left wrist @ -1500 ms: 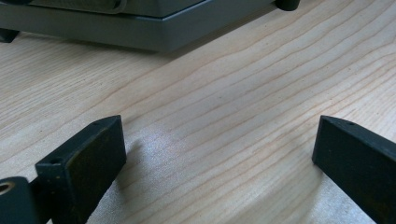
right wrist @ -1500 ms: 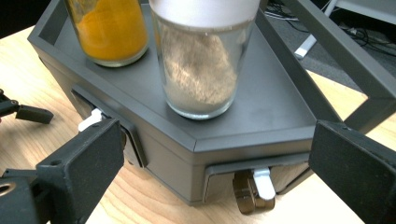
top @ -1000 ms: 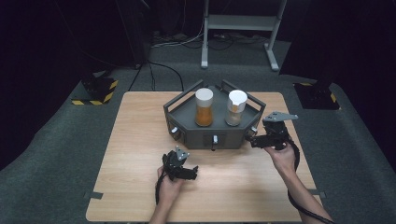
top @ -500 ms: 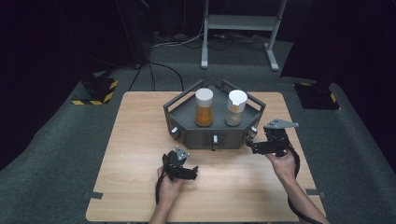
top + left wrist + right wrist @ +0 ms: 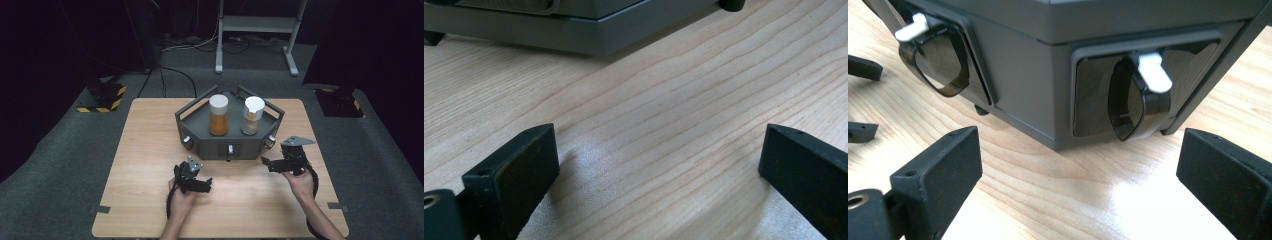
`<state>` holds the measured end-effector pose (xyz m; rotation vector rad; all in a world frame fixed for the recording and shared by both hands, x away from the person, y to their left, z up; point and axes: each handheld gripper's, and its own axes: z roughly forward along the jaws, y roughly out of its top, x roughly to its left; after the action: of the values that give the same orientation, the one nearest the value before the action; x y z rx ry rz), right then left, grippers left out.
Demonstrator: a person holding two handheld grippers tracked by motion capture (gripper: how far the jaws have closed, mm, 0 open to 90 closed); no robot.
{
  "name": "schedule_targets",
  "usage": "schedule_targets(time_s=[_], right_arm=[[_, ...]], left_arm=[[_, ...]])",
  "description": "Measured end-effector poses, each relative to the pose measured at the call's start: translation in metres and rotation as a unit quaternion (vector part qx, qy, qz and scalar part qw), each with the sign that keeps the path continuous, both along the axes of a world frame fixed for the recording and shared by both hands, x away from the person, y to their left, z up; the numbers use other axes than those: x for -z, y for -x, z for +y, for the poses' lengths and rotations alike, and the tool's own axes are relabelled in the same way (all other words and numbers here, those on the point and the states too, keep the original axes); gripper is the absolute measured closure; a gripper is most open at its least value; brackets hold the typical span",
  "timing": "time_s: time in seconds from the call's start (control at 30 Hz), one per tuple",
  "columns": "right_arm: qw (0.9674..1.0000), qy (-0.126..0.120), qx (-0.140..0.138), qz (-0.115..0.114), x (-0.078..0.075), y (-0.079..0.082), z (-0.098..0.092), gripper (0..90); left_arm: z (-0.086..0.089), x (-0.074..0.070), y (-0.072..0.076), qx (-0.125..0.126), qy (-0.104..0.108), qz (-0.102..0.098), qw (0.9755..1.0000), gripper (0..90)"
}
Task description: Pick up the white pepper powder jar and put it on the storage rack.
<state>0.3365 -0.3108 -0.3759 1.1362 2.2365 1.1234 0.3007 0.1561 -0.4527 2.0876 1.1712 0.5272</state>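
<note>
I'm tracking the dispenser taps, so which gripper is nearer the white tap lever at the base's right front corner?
Right. The right gripper faces that white tap lever close up, jaws open; the left gripper sits farther back.

Both forearms are bare, no sleeves. Each hand carries a black gripper: the left gripper (image 5: 204, 183) and the right gripper (image 5: 265, 162), which has a grey three-cornered plate (image 5: 297, 141) on top. Black cables trail back. The jaws are blocky, with small screw holes.
</note>
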Motion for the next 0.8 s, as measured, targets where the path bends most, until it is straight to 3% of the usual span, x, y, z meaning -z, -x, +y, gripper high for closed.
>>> schedule_targets(time_s=[0.8], right_arm=[[0.9991, 0.01, 0.012, 0.039, 0.038, 0.003, 0.015, 5.0]], left_arm=[[0.0, 0.0, 0.0, 0.0, 0.0, 0.0, 1.0, 2.7]])
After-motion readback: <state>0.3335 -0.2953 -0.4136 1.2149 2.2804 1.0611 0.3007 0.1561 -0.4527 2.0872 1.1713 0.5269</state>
